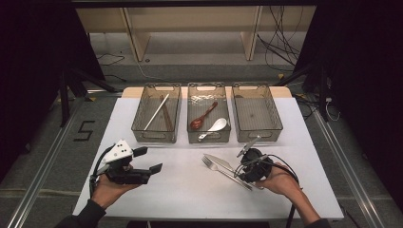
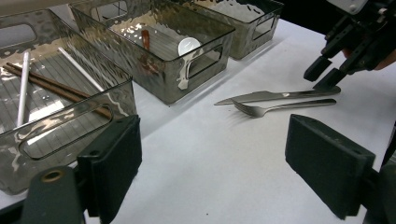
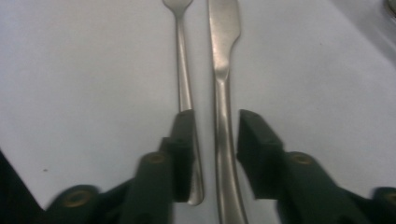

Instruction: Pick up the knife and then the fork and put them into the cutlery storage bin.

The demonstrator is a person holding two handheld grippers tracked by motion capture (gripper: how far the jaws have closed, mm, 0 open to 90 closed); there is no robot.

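Note:
A steel knife [image 1: 219, 161] and fork [image 1: 213, 167] lie side by side on the white table, front centre. My right gripper [image 1: 243, 172] is down over their handle ends. In the right gripper view its jaws [image 3: 215, 126] stand open, with the knife handle [image 3: 223, 140] between them and the left jaw over the fork handle [image 3: 184, 88]. My left gripper [image 1: 151, 160] is held at the front left, wide open [image 2: 219, 163] and empty, pointing towards the knife [image 2: 261, 97] and fork [image 2: 275, 108]. The right gripper [image 2: 324, 77] also appears there, at the handles.
Three clear bins stand in a row at the back. The left bin [image 1: 157, 135] holds chopsticks and a white stick, the middle bin [image 1: 209, 137] a wooden spoon and a white spoon. Nothing lies in the right bin [image 1: 258, 135].

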